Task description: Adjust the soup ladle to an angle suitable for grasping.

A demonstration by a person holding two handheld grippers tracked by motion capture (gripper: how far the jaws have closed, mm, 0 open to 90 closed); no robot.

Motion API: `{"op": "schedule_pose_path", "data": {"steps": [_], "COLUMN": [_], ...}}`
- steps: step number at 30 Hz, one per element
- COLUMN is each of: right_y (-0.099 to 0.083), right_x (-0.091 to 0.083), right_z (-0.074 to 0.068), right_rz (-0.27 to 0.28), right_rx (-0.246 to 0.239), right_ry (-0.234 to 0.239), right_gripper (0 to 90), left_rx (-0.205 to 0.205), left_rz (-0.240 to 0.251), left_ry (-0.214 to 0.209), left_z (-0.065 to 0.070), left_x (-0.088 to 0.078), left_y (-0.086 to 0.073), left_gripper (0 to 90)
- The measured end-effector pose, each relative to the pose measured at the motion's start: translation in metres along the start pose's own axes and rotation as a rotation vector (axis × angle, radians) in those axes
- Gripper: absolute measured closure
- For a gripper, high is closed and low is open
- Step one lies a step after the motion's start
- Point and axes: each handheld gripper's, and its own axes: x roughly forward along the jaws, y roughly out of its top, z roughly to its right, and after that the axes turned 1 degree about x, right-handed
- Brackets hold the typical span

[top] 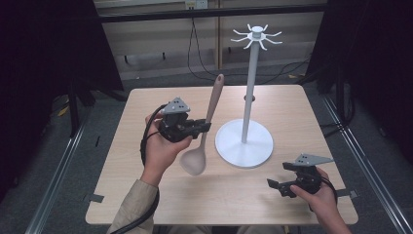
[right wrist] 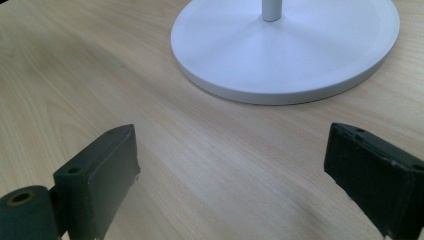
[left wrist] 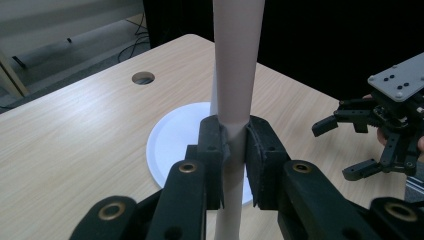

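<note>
I've got the left hand-held gripper [top: 207, 126] clenched on the spoon [top: 203, 130] left of the hook stand [top: 245, 141]; right hand-held gripper [top: 275, 184] released. Next, I judge: lift toward a hook.

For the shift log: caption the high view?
Left gripper holds spoon upright beside white stand; right gripper open.

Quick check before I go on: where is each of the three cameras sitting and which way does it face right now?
High view: above the person's side, facing forward and down on the table; both forearms, left gripper shut on the spoon, right gripper open.
Left gripper view: rides the left gripper, looking along its fingers past the spoon handle toward the right gripper.
Right gripper view: rides the right gripper low over the table, facing the stand between its spread fingers.
Shared: all three show the stand's white base.
</note>
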Motion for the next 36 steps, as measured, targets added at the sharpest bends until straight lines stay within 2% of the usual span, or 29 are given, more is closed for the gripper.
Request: {"op": "schedule_pose_path", "data": {"steps": [9,11,12,36], "right_y": [0.0,0.0,0.0,0.001], "right_x": [0.001,0.0,0.001,-0.001], "right_z": [0.0,0.0,0.0,0.0], "right_rz": [0.0,0.0,0.001,0.007], "right_rx": [-0.002,0.001,-0.002,-0.002], "right_ry": [0.002,0.002,0.002,0.004], "right_gripper": [7.0,7.0,7.0,7.0], "left_rx": [0.0,0.004,0.003,0.037], "left_rz": [0.01,0.01,0.015,0.055], "left_ry": [-0.006,0.004,-0.007,-0.011], "left_z": [-0.001,-0.001,0.0,0.018], "left_x": [-0.004,-0.006,-0.006,-0.008], "left_y": [0.016,0.019,0.021,0.054], "left_gripper": [78.6,78.6,78.6,78.6]}}
